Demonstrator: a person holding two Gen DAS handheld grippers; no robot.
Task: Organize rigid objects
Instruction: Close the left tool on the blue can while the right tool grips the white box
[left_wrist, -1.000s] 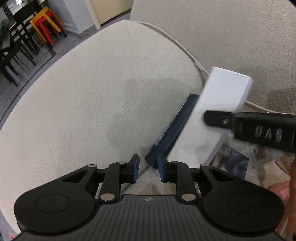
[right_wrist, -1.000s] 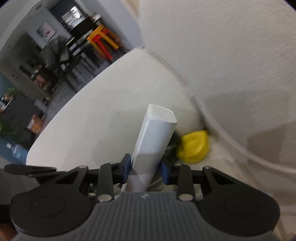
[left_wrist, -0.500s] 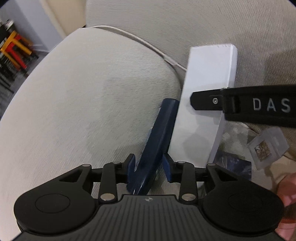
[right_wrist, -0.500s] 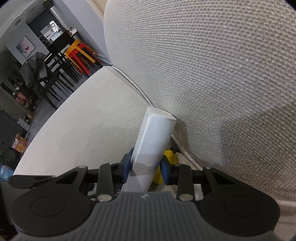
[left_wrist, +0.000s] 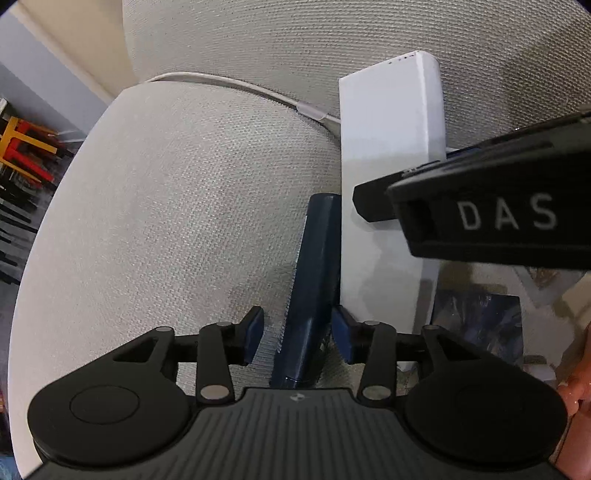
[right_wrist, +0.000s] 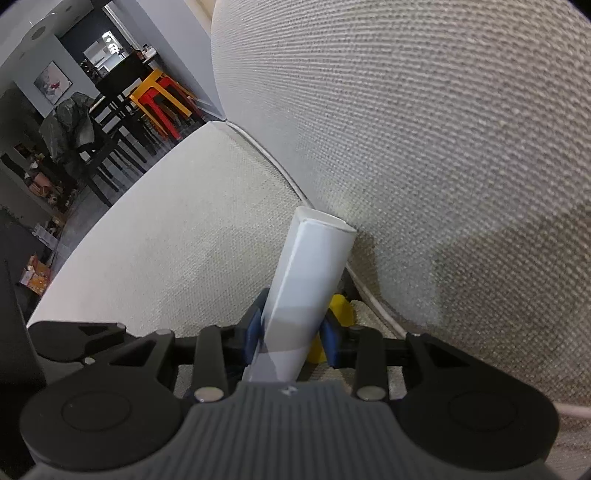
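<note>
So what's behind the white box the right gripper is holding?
Behind the white box is the sofa backrest, with a yellow object poking out beside the right gripper. The box hides most of it.

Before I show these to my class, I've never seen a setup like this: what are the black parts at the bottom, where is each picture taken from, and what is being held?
There is no robot here. A person holds a two-finger gripper in each hand, and each has a fisheye camera looking forward along its fingers. The black shapes at the bottom are the gripper itself.

One picture is from the left gripper. It is open, with a dark blue object lying between its fingers but not clamped. To its right stands a white box, with the other gripper reaching across it.

The other picture is from the right gripper, shut on that white box. Behind it, a yellow object is partly hidden.

Everything sits on a beige sofa. A white cable runs along its crease, and some picture cards lie lower right.
</note>
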